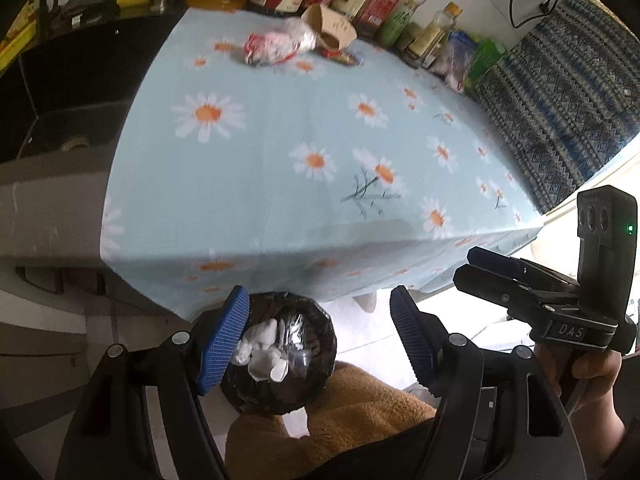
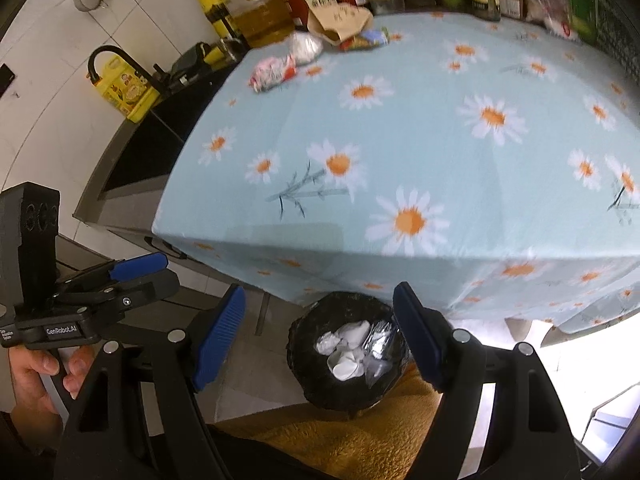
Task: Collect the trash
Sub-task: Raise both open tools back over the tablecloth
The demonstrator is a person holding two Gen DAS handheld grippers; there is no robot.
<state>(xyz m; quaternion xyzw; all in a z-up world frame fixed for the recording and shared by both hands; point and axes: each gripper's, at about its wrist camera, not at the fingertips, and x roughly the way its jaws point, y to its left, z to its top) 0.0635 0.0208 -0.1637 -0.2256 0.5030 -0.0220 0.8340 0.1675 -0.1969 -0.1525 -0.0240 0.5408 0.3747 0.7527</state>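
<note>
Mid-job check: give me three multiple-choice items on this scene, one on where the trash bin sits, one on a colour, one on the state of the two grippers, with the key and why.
1. Where is the trash bin?
A. On the table
B. On the floor below the table's near edge
C. In the sink

2. What colour is the bin's liner?
A. Black
B. White
C. Blue

3. What are the grippers doing?
A. Both shut on trash
B. Left open, right holding paper
C. Both open, holding nothing

Key:
1 B: it stands below the tablecloth hem.
2 A: black plastic surrounds the white crumpled paper.
3 C: the left gripper and the right gripper show wide gaps with nothing between the fingers.
</note>
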